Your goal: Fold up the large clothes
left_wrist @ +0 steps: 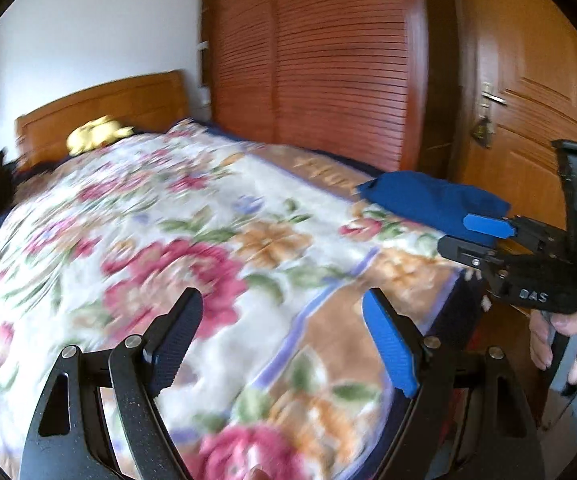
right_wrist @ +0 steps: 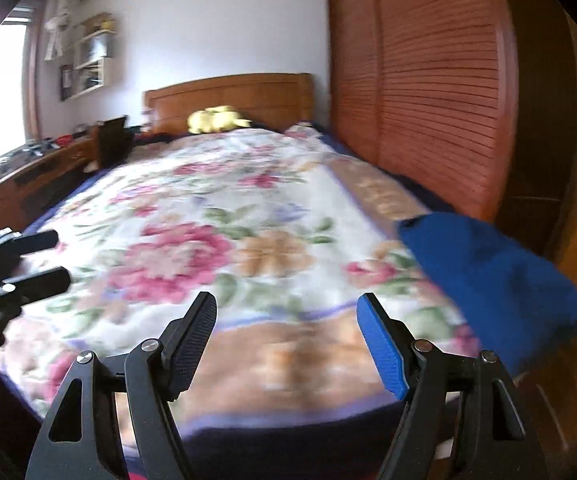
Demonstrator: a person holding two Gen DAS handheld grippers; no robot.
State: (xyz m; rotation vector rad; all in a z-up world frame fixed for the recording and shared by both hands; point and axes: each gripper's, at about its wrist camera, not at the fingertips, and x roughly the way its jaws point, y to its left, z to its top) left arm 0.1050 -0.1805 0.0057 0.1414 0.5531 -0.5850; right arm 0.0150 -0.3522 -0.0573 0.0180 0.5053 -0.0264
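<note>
A folded blue garment (left_wrist: pixel 432 198) lies on the bed's near right corner, on the floral blanket (left_wrist: pixel 176 248); it also shows in the right wrist view (right_wrist: pixel 488 268). My left gripper (left_wrist: pixel 284 340) is open and empty above the blanket's front edge. My right gripper (right_wrist: pixel 284 340) is open and empty over the foot of the bed, left of the garment. In the left wrist view the right gripper (left_wrist: pixel 464 236) shows at the right, just in front of the garment. In the right wrist view the left gripper (right_wrist: pixel 54 258) shows at the left edge, open.
The bed has a wooden headboard (right_wrist: pixel 232 94) with a yellow soft toy (right_wrist: pixel 216 119) by it. A slatted wooden wardrobe (right_wrist: pixel 420 92) stands along the bed's right side, and a wooden door (left_wrist: pixel 528 92) beyond it. A cluttered desk (right_wrist: pixel 28 168) stands left of the bed.
</note>
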